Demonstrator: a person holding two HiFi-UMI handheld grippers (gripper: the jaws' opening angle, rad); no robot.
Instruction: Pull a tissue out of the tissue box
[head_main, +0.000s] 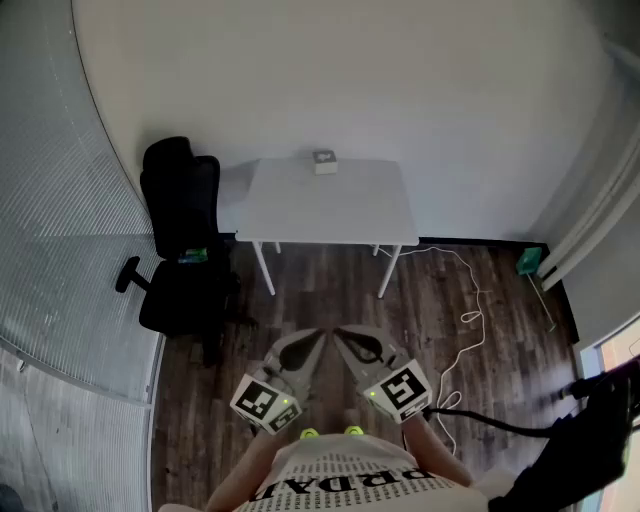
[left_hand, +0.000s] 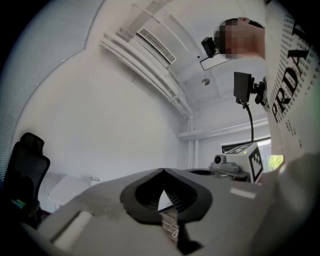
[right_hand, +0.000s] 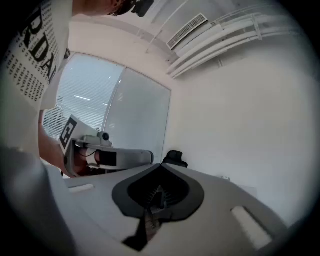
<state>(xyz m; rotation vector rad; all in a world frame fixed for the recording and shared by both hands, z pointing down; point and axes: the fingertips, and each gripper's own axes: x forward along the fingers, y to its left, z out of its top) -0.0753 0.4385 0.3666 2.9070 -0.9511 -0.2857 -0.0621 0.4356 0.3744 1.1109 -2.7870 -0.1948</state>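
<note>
Head view, looking steeply down into a small room. A white table (head_main: 325, 210) stood against the white wall (head_main: 330, 70), on a dark wood-plank floor (head_main: 320, 300). The tissue box (head_main: 324, 162) sat at the table's far edge, next to the wall and about midway along that edge; the rest of the tabletop was bare. A black office chair (head_main: 180, 240) stood just left of the table, with a small green item (head_main: 193, 256) on its seat. Beyond the chair, further left of the table, ran a curved glass partition (head_main: 50, 200). To the right of the table a white cable (head_main: 470, 300) trailed across the floor from under the table's right legs, and a teal object (head_main: 528, 262) lay by the skirting, well to the table's right.

The person stood well short of the table, holding both grippers side by side, angled towards each other and far from the tissue box. The left gripper (head_main: 318, 335) had its jaws closed tip to tip with nothing between them, as the left gripper view confirmed (left_hand: 163, 170). The right gripper (head_main: 339, 332) was likewise closed and empty, its tips meeting in the right gripper view (right_hand: 161, 165).

Both gripper views tilted upward, so each took in a ceiling vent (left_hand: 156, 46) high above the table. The left gripper view showed the table as a pale slab with the tissue box as a small speck (left_hand: 94, 179) on it.
</note>
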